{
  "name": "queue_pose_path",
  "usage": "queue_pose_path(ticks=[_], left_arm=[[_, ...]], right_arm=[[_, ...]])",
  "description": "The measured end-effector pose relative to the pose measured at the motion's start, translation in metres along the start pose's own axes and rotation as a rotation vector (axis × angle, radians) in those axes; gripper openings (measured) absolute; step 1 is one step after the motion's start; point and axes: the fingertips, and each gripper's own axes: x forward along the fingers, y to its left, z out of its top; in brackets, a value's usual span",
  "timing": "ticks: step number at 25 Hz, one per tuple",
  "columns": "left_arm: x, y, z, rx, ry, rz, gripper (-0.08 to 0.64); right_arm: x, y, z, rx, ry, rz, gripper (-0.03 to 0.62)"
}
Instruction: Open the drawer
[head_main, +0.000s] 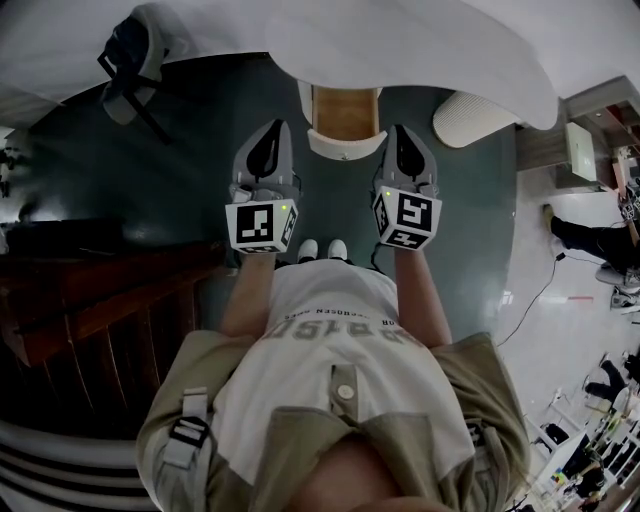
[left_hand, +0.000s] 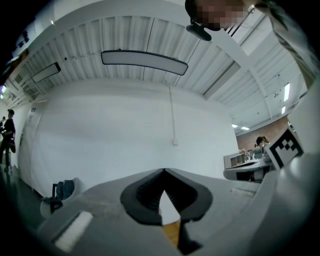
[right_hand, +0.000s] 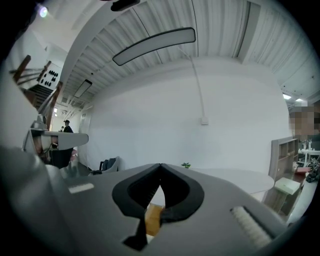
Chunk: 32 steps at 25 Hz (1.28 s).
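The white-fronted drawer with a tan wooden bottom (head_main: 345, 112) sits at twelve o'clock. It stands pulled out, its inside showing from above.

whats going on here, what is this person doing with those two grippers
A person stands with the left gripper and right gripper held out level toward a wood-and-white unit at the edge of the white table. Both grippers are shut and empty, and neither seems to touch the unit. Whether its drawer is open can't be told.

Left gripper (head_main: 272, 135) and right gripper (head_main: 405, 138) held side by side, level, pointing ahead. Left forearm (head_main: 245, 295) and right forearm (head_main: 426, 298) extended. Both pairs of jaws closed tip to tip, nothing between.
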Motion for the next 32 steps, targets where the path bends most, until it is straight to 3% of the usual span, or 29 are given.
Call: queue_pose_path(ticks=[6,12,32], left_arm=[[0.003,0.0,-0.003,0.001,0.007,-0.008,-0.002],[0.008,0.001,-0.002,0.004,0.008,-0.02,-0.002],[0.007,0.014,0.0,0.002,0.012,-0.019,-0.002]], right_arm=[[0.001,-0.003,0.008,-0.008,-0.029,-0.007,0.005],[0.002,-0.003,0.018,-0.086,-0.072,-0.018,0.002],[0.003,0.008,0.034,-0.102,-0.132,-0.015,0.002]])
